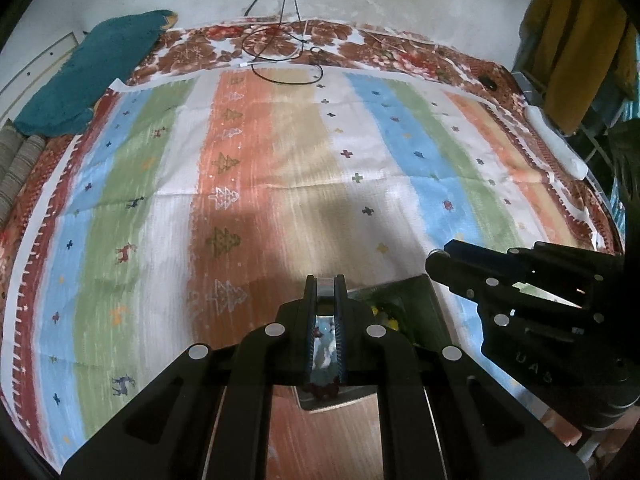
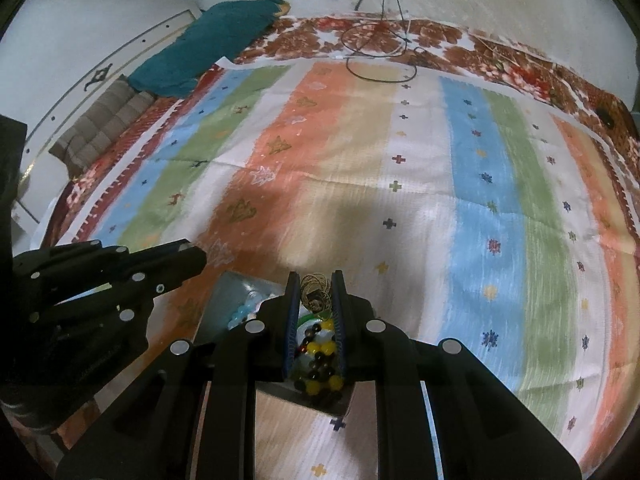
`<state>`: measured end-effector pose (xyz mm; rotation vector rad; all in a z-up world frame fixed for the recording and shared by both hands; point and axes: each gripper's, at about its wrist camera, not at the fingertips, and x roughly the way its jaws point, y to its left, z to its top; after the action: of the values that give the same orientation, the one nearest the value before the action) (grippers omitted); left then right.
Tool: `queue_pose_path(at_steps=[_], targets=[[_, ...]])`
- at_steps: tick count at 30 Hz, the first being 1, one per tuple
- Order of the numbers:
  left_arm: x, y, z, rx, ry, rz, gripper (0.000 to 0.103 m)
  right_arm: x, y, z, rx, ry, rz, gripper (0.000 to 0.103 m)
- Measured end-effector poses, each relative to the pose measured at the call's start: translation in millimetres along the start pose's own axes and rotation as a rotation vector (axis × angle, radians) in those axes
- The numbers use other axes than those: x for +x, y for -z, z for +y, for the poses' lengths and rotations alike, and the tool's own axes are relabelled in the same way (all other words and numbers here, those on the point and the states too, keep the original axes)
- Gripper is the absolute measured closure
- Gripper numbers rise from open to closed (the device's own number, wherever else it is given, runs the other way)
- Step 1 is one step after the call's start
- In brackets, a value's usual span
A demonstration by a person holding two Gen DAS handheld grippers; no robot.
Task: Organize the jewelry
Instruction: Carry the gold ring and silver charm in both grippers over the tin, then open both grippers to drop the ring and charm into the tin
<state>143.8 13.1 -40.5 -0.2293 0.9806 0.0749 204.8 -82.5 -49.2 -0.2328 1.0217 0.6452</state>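
A shallow metal tray (image 2: 224,292) lies on the striped cloth and holds jewelry: a yellow and black bead bracelet (image 2: 320,360), several thin gold rings (image 2: 314,292) and pale blue beads (image 2: 242,312). My right gripper (image 2: 316,280) hovers over the tray with its fingers close together, the bracelet and rings seen between them; I cannot tell if it grips anything. My left gripper (image 1: 325,282) is over the tray's left edge (image 1: 424,292), its fingers narrowly apart around a grey piece. Each gripper shows in the other's view, the right one (image 1: 436,260) and the left one (image 2: 196,256).
The striped cloth (image 1: 280,168) covers a bed with a floral sheet. A teal pillow (image 1: 92,68) lies at the far left corner. Black cables (image 1: 280,48) coil at the far edge by the wall. Yellow clothing (image 1: 576,40) hangs at the right.
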Motion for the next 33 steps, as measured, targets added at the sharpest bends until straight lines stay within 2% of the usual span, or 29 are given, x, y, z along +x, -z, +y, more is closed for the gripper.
queue_pose_path(at_steps=[6,15,16,17,19,33], targets=[[-11,12,-3,0.006,0.009,-0.011,0.095,-9,10,3,-0.003,-0.005,-0.006,0.086],[-13,12,-6,0.003,0.057,-0.006,0.094,-9,12,6,0.002,-0.032,-0.01,0.086],[-12,12,-5,-0.004,0.059,-0.004,0.092,-9,12,5,0.009,-0.036,-0.01,0.085],[-11,11,-3,-0.019,0.055,-0.003,0.091,-8,11,5,0.013,-0.037,-0.004,0.076],[-11,11,-1,-0.027,0.049,-0.003,0.087,-8,11,3,0.018,-0.023,-0.004,0.069],[-30,28,3,-0.027,0.049,-0.019,0.079,-31,26,-8,0.039,0.005,-0.029,0.068]])
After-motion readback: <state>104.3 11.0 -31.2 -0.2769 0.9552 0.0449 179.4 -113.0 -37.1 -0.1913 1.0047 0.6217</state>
